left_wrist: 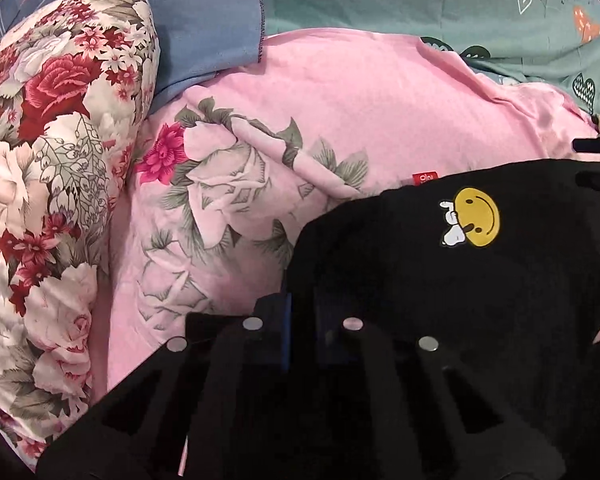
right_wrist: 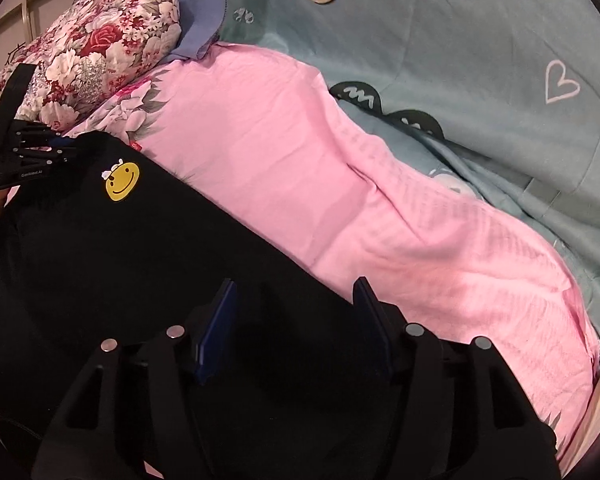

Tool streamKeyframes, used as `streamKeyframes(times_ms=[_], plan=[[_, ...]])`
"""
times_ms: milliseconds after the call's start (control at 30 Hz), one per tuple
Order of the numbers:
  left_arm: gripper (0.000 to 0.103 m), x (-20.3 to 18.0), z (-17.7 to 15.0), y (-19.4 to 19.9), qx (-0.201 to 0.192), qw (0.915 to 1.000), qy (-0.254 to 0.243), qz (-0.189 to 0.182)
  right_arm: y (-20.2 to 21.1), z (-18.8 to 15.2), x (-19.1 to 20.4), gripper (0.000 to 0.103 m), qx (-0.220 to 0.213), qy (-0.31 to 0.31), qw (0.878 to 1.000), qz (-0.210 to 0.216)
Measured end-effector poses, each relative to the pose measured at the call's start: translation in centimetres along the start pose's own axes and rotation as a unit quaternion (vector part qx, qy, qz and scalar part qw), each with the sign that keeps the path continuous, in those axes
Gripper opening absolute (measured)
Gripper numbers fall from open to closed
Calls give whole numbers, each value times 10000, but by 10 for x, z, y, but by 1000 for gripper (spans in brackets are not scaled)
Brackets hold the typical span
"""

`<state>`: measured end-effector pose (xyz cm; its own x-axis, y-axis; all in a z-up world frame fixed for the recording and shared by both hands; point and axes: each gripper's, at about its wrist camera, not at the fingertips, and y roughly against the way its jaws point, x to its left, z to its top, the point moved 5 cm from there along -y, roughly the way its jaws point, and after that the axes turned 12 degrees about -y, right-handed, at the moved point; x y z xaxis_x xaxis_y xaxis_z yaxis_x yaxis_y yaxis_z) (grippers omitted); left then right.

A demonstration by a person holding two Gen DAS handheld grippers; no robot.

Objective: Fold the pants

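Note:
Black pants (left_wrist: 440,280) with a yellow smiley patch (left_wrist: 476,222) lie on a pink sheet (left_wrist: 360,112). My left gripper (left_wrist: 300,320) has its blue pads close together, pinching the pants' left edge. In the right wrist view the pants (right_wrist: 120,260) fill the lower left, with the patch (right_wrist: 122,181) near the top. My right gripper (right_wrist: 296,320) is open, its blue pads wide apart just over the black cloth. The left gripper (right_wrist: 56,148) shows at the far left of that view, on the pants' edge.
A red and white floral pillow (left_wrist: 48,160) lies to the left. A blue cloth (left_wrist: 204,28) and a teal bedsheet with hearts (right_wrist: 480,60) lie behind the pink sheet, which has a flower print (left_wrist: 220,184).

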<state>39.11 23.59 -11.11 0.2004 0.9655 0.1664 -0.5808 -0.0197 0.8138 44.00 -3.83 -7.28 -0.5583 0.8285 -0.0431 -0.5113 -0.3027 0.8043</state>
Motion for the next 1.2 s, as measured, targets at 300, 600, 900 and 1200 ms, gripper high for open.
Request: streamKeyframes(times_ms=[300,600,900,1200], plan=[[8,0,0,11,-153,9998,133,-27,-40,-2,-3,16,550,69,9984,75],[7,-3,3,88,-722,9972,136,-116,28,-5,4,6,-28,84,9999,124],[7,-31,-35,195,-1254,9919,-180,-75,152,-53,36,6,-669,248,9971,274],[6,-42,-109,235,-1277,9916,-130,162,216,-145,95,5,-903,427,9939,460]])
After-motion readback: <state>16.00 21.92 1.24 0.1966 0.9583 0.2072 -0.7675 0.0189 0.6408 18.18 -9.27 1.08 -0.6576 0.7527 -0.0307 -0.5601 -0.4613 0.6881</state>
